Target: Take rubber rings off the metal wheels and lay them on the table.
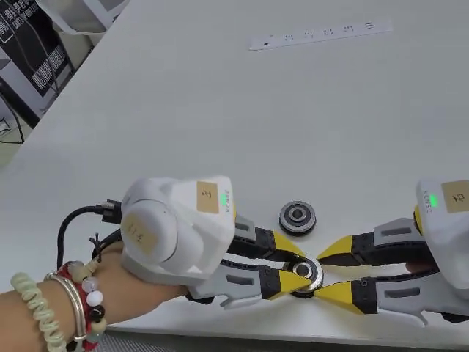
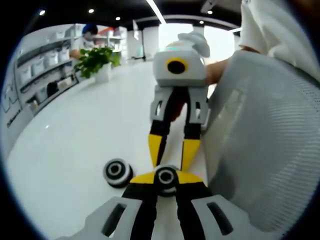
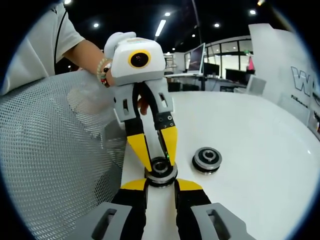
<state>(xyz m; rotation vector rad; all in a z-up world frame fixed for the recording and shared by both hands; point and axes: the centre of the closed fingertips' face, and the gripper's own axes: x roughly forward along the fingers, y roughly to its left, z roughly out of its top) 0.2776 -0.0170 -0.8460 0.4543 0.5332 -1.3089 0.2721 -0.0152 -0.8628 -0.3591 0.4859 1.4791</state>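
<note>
One wheel at table's front edge, clamped from opposite sides in jaws of left gripper and right gripper, likely one bracing, one stripping.

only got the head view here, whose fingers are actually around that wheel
Observer: In the left gripper view, the metal wheel sits between the left gripper's yellow fingers. The right gripper meets it from the opposite side, one finger on each side; I cannot tell whether it pinches.
Operator: anything crowding the near side that i can't see
Observer: A white mesh chair back stands close beside both grippers, on the person's side.
</note>
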